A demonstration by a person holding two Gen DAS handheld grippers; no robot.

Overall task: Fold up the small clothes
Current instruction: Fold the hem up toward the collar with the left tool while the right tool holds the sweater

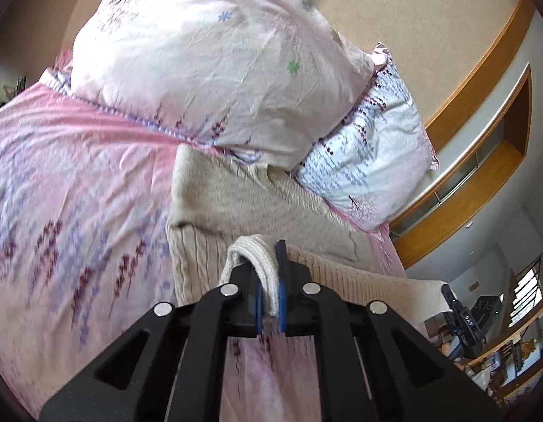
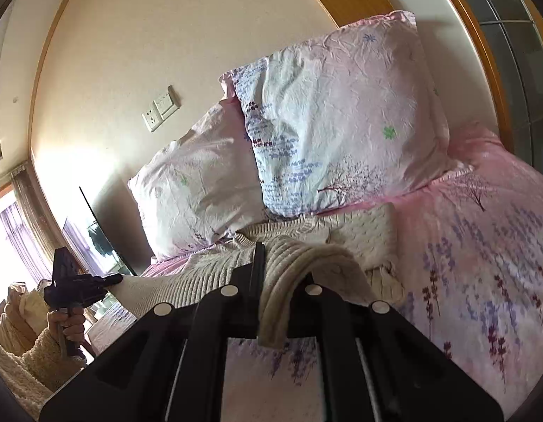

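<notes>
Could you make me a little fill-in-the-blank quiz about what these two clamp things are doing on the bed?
1. Both grippers, the left gripper and the right gripper, are shut on a beige knitted ____.
2. The sweater lies on a bedsheet whose main colour is ____.
3. Behind the sweater, ____ pillows lean against the wall; one is the pillow.
4. The socket is mounted on the ____.

Missing words: sweater; pink; two; wall

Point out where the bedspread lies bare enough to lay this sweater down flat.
Bare bedspread spreads beside the beige knit sweater, below the pillows. In the right wrist view, more bare sheet lies beside the sweater. Crowded: the two pillows at the head, touching the sweater.
</notes>
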